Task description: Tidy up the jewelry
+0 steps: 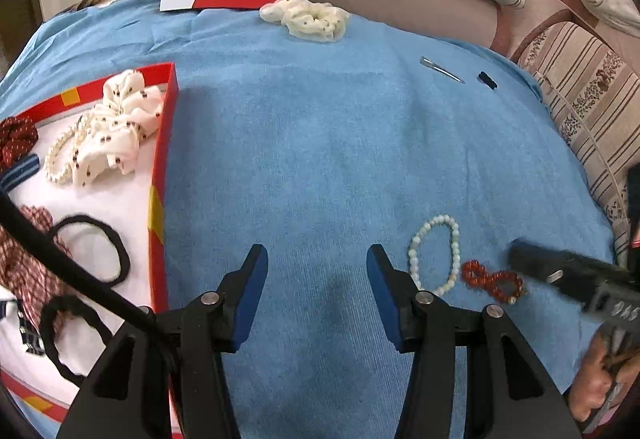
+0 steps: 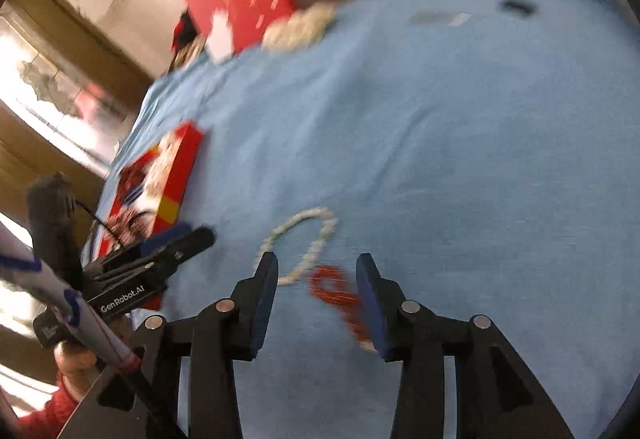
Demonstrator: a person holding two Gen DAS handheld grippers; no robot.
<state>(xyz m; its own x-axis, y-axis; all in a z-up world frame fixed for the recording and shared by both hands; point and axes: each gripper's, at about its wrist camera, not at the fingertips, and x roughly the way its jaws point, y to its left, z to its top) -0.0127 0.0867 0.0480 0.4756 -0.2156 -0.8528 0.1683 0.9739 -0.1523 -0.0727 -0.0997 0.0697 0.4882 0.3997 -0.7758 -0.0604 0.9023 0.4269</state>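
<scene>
Item: red bead bracelet (image 2: 340, 295), lying twisted into a figure-eight on the blue cloth (image 1: 320, 159) covering the surface, just beside the pale bead bracelet (image 1: 436, 255) and well apart from the red box (image 1: 160, 175) already holding scrunchies and hair ties; judged light, limp on its string, the beads hard and smooth and likely to be slipping between pads; best hold appearing to be across the strand at the crossing of the loops, where two runs of beads are bunching together; pale bracelet judged to be handling alike, though lying in an open ring. Right claw (image 2: 316, 299): standing partly open, gripping nothing, the red bracelet lying on the cloth between the jaws and running under the right one; whether a pad is touching it is not clear through the blur. Left claw (image 1: 318, 295): standing partly open over bare cloth, released, holding and touching nothing, hovering between box and bracelets.
</scene>
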